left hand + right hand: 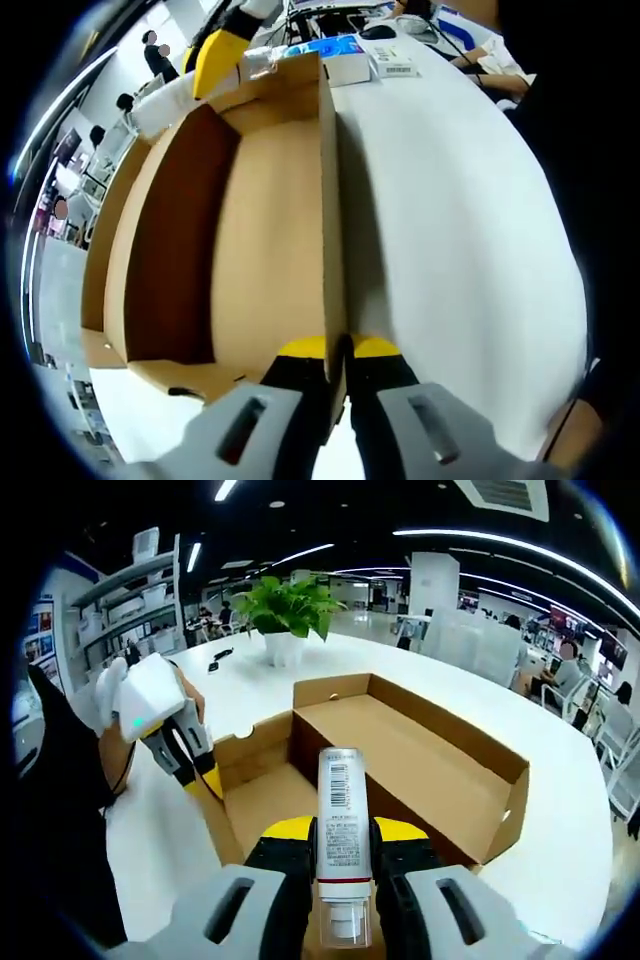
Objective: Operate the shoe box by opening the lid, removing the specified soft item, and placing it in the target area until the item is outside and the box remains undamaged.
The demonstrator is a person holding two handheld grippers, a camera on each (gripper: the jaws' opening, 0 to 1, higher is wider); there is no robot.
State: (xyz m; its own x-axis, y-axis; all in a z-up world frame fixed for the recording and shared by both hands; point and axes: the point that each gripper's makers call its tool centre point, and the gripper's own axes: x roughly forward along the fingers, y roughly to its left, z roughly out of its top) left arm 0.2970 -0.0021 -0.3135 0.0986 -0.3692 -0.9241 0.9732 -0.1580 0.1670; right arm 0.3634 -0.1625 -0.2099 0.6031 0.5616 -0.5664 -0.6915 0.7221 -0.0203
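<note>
White tabletop [560, 810] carries the open cardboard shoe box [420, 750], lid folded back, with a potted plant [285, 610] toward the far edge. Left gripper [338, 347] pinches the box's upright side wall near the table's edge. Right gripper [338, 830] clamps a white tube [340, 830] just above the box's near corner.

A barcode label with fine print on the white tube [340, 825]; none of its text is legible.
</note>
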